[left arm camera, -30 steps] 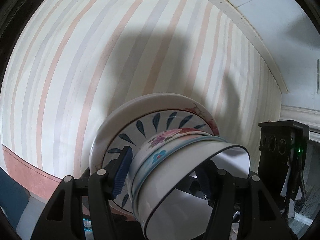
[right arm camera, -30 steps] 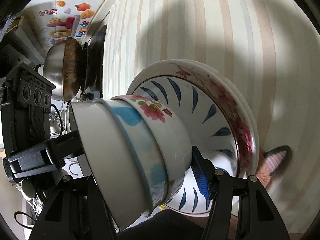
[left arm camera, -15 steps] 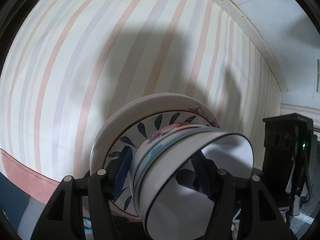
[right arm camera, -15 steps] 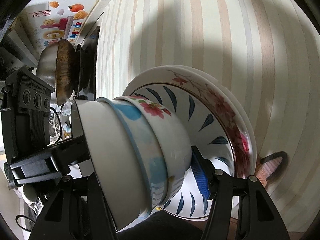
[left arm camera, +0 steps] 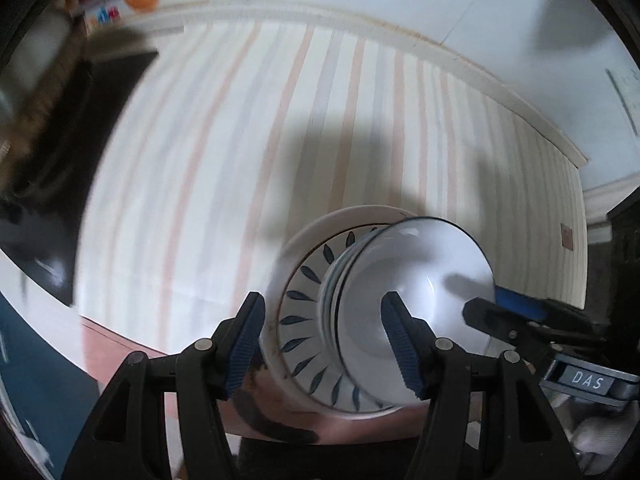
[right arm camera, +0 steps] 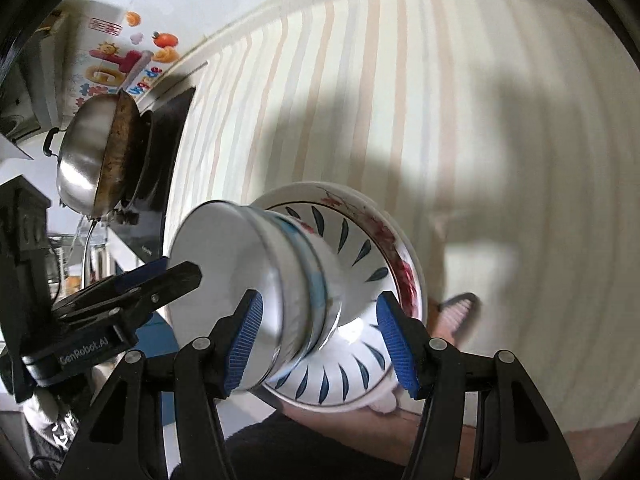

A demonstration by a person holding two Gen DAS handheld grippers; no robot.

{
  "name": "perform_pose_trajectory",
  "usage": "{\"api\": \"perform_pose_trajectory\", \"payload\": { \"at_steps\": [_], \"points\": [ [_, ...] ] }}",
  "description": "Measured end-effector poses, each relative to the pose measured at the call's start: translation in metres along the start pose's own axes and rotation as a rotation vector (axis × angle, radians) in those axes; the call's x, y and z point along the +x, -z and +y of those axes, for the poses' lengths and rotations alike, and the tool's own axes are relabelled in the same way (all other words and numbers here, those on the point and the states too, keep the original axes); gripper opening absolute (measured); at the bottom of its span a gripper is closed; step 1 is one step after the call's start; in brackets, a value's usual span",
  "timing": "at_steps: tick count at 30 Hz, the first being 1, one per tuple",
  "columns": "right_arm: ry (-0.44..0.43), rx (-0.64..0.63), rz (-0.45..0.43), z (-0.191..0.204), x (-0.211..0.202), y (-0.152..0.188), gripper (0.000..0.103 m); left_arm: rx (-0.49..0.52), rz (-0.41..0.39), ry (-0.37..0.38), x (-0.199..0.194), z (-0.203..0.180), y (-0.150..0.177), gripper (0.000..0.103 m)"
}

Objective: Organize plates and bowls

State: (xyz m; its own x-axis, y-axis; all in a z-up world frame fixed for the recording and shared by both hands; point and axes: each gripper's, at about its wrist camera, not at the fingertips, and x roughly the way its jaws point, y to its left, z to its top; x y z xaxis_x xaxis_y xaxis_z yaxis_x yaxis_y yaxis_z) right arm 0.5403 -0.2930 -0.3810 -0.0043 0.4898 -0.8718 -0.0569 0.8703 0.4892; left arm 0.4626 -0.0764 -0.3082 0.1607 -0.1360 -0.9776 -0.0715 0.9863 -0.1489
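A stack of bowls (left arm camera: 404,292) sits on a stack of plates (left arm camera: 304,320) on the striped tablecloth; the top plate has blue leaf marks. The same bowls (right arm camera: 256,284) and plates (right arm camera: 360,280) show in the right wrist view. My left gripper (left arm camera: 324,344) is open, its fingers apart on either side of the stack and drawn back from it. My right gripper (right arm camera: 320,344) is open too, its blue pads clear of the bowls. Each gripper shows in the other's view, beside the bowl rim. The frames are blurred by motion.
A steel wok (right arm camera: 92,164) sits on a black stove (right arm camera: 168,128) at the far left of the striped tablecloth (right arm camera: 440,100). A wall with fruit stickers (right arm camera: 120,60) lies behind it. The cloth's pink border (left arm camera: 120,344) runs near the front edge.
Both grippers have opened and pulled back from the stack, which now rests on the cloth. Both views have swung, with the stove side newly in view.
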Motion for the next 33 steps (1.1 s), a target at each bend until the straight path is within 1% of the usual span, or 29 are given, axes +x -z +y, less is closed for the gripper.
{"api": "perform_pose_trajectory", "payload": {
  "at_steps": [6,7,8,9,10,11,12,16,18,21,22,23,25,30,33],
  "points": [
    [0.104,-0.021,-0.126,0.042,-0.042,0.038,0.065,0.100,-0.133,-0.020,-0.051,0.001,0.024,0.059],
    [0.129,-0.020,-0.156,0.050,-0.049,0.047,0.067,0.112,-0.148,-0.023,-0.057,0.001,0.028,0.059],
    [0.153,-0.015,-0.182,0.058,-0.056,0.056,0.068,0.129,-0.167,-0.026,-0.065,0.003,0.033,0.062],
    [0.167,-0.010,-0.206,0.064,-0.062,0.064,0.073,0.143,-0.184,-0.030,-0.072,0.003,0.037,0.064],
    [0.179,-0.002,-0.231,0.070,-0.068,0.071,0.081,0.161,-0.210,-0.043,-0.081,0.005,0.043,0.074],
    [0.196,0.010,-0.259,0.076,-0.075,0.080,0.084,0.171,-0.224,-0.053,-0.086,0.005,0.046,0.085],
    [0.210,0.017,-0.281,0.080,-0.080,0.086,0.087,0.186,-0.249,-0.057,-0.096,0.008,0.052,0.088],
    [0.291,0.046,-0.386,0.100,-0.107,0.115,0.092,0.201,-0.320,-0.059,-0.124,0.014,0.069,0.091],
    [0.310,0.050,-0.431,0.110,-0.120,0.129,0.093,0.202,-0.359,-0.054,-0.141,0.018,0.080,0.092],
    [0.366,0.030,-0.503,0.128,-0.140,0.150,0.095,0.200,-0.406,-0.041,-0.161,0.022,0.095,0.092],
    [0.377,0.021,-0.524,0.135,-0.147,0.158,0.096,0.196,-0.414,-0.038,-0.166,0.022,0.100,0.095],
    [0.382,0.014,-0.541,0.141,-0.151,0.164,0.096,0.192,-0.425,-0.030,-0.172,0.023,0.107,0.097],
    [0.387,-0.003,-0.579,0.152,-0.164,0.181,0.097,0.188,-0.445,-0.022,-0.183,0.022,0.121,0.099],
    [0.397,-0.033,-0.639,0.172,-0.189,0.226,0.098,0.187,-0.493,-0.027,-0.207,0.018,0.161,0.099],
    [0.390,-0.048,-0.662,0.182,-0.202,0.260,0.098,0.177,-0.527,-0.030,-0.224,0.016,0.192,0.100]
  ]
}}
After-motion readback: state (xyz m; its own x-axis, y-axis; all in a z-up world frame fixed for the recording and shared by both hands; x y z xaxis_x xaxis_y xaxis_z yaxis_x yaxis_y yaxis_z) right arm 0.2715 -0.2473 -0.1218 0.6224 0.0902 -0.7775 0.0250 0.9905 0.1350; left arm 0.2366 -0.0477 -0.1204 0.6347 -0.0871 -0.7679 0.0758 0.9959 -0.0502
